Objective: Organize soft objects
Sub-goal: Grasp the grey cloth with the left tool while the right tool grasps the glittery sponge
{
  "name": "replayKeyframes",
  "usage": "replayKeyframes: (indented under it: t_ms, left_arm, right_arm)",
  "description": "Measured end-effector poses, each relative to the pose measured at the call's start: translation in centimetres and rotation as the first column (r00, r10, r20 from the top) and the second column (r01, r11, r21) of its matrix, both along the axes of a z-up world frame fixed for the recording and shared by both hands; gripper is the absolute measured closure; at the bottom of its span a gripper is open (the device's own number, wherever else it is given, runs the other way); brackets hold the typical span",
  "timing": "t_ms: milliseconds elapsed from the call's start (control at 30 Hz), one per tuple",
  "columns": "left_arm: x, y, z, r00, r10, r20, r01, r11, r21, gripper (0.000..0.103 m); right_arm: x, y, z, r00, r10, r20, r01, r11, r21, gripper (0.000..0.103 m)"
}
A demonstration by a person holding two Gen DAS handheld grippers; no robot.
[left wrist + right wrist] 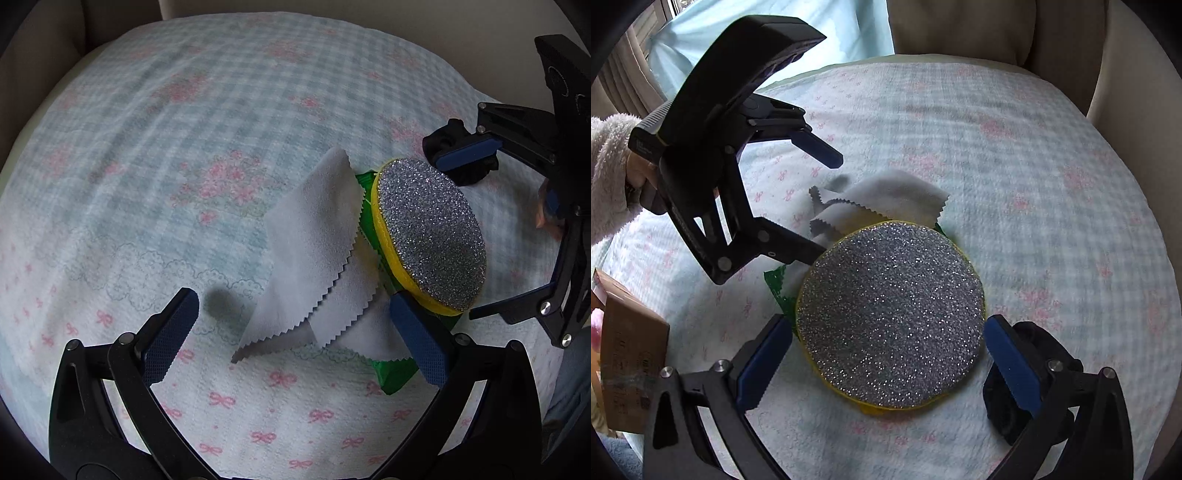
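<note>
Right wrist: sponge (890, 314) between spread tongs (888, 363).

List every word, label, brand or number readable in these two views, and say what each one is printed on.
No text can be read for certain.
Brown cardboard box at the left edge of the right wrist view: dark print, too blurred to read.
Black body of the left tongs: small pale marking, too small to read.
Green plastic packet under the round glittery yellow-edged sponge: no print visible.
</note>
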State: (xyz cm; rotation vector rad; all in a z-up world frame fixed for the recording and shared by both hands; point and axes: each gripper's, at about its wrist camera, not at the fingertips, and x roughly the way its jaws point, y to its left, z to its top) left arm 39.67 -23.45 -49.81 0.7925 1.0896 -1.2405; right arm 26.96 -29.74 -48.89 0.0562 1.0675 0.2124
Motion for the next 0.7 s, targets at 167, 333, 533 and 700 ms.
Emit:
replayKeyframes:
  t_ms: [167,333,533,700]
  left_arm:
    - [-0.2,-1.0,0.0,1.0,-0.028,0.003,0.028,0.999,-0.016,0.005]
    - [-0.7,-2.1,0.0,0.999,-0.05,-0.012,0.049,0.998,-0.037,0.018]
    - [-1.1,-2.3,0.2,0.997,-0.054,-0.05,0.052,0.998,-0.044,0.042]
    - [-0.7,-2.1,0.6,0.998,-0.012,-0.069,0.008,0.998,-0.064,0.062]
  right_arm:
    - [1.0,-0.1,-1.0,1.0,0.008,-0.02,-0.008,1.0,0.001,0.0]
    - [1.4,-0.5,-1.3,1.0,0.001,-0.017,0.0,1.0,0.023,0.0]
    - [1.9,-1.9,-1.6,0.999,-0.026,-0.027,0.029,0.995,0.097,0.009]
    - [1.8,-2.3,-1.5,0.999,-0.038,-0.027,0.041,0.992,0.117,0.021]
